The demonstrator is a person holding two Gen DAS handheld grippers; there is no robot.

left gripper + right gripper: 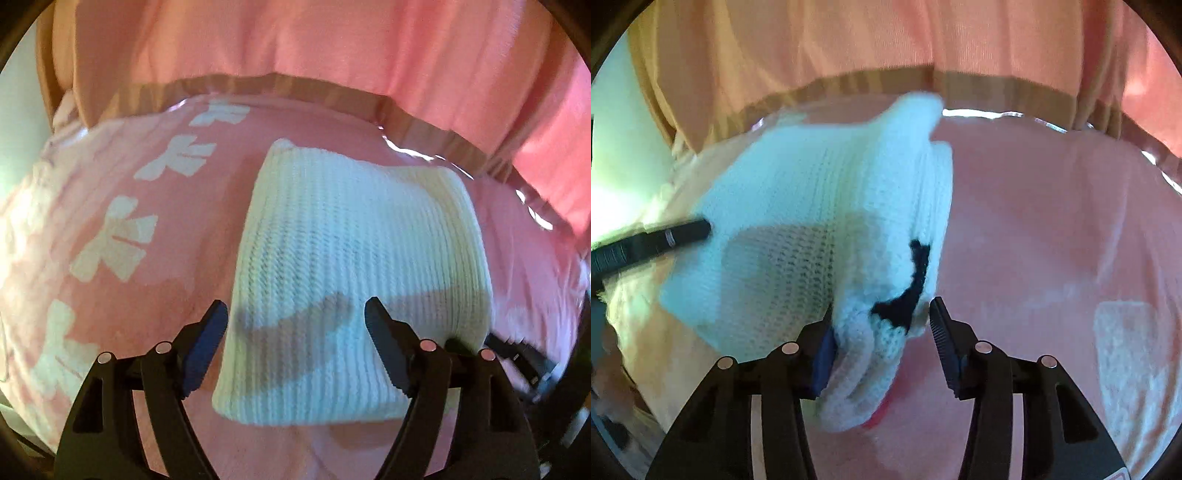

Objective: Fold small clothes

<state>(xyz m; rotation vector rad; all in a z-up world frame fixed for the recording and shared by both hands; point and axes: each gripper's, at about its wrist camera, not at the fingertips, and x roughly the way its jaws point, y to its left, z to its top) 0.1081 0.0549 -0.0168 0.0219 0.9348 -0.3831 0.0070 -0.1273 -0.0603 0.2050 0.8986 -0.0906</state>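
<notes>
One white knitted garment (354, 280) is in play, folded into a thick pad, and it lies on a pink cloth (177, 221) printed with one column of four white bow shapes (110, 243). Those bows run off to the left of the left gripper (295, 314), whose two fingers stand wide apart with nothing between them; the knit lies just ahead of and partly between the tips, and the tips' shadows fall across it. From here its long axis runs away from the tool, ribs running the same way, the far end narrowing towards a pink curtain (332, 44) at the back. In the right wrist view, one finger of that left gripper shows as a dark bar touching the knit's left edge. The right gripper (882, 314) is also spread wide, with the near folded corner of the garment (827, 206) lying between its fingers against the left pad (823, 362); whether that pad actually presses it is hard to tell through the blur. One black patch (908, 288) marks that corner.
</notes>
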